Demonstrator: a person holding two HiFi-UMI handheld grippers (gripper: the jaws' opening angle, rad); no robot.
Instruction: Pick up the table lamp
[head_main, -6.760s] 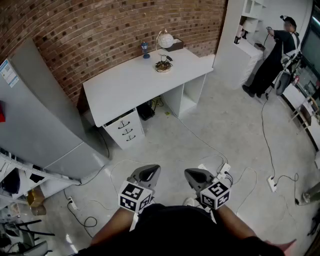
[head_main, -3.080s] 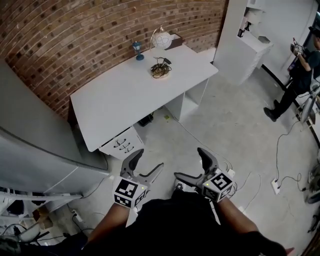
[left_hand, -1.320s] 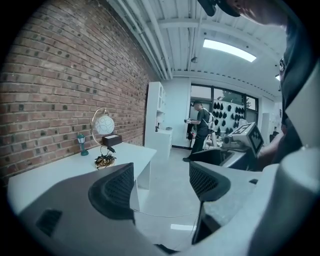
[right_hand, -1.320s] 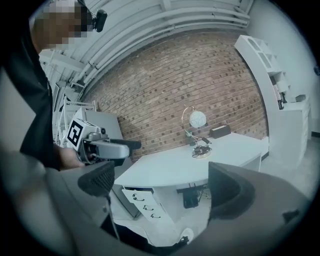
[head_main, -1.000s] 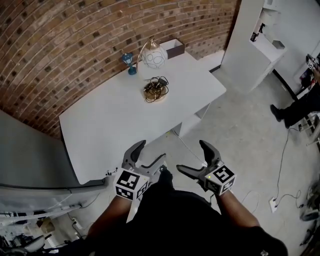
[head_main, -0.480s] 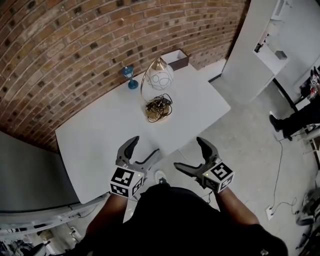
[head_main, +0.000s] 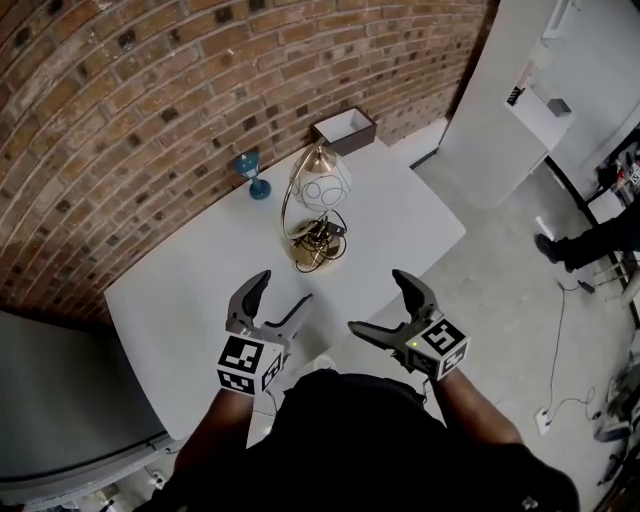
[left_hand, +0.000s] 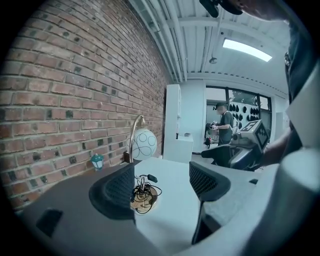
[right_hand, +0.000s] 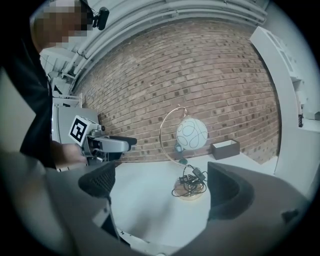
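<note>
My left claw stands wide with nothing between its jaws. In its own view the lamp sits at centre-left, its base half hidden behind the left jaw and well beyond the tips. My right claw is just as wide and just as empty. There the lamp shows whole in the gap between the jaws, a little right of centre, again well apart from them.

In the head view both claws hang in the lower middle of the frame, side by side over the near edge of the desk. The lamp stands upright in the upper middle, toward the brick wall. It has a thin arched stem, a white globe hanging from it, and a round base with the cord bundled loosely on top. A small blue ornament stands to its left. An open box sits above and to its right, against the wall. Neither touches the lamp.

So I judge the task barely begun. I am lined up and ready, but nothing is gripped and the lamp rests untouched on the desk. What remains is nearly everything: reach across the bare desktop, pick a hold, clamp and lift. The stem looks the likeliest hold for a claw, perhaps with the other steadying the base. I expect the globe to swing and the loose cord to slide off or trail once the base leaves the desk.
</note>
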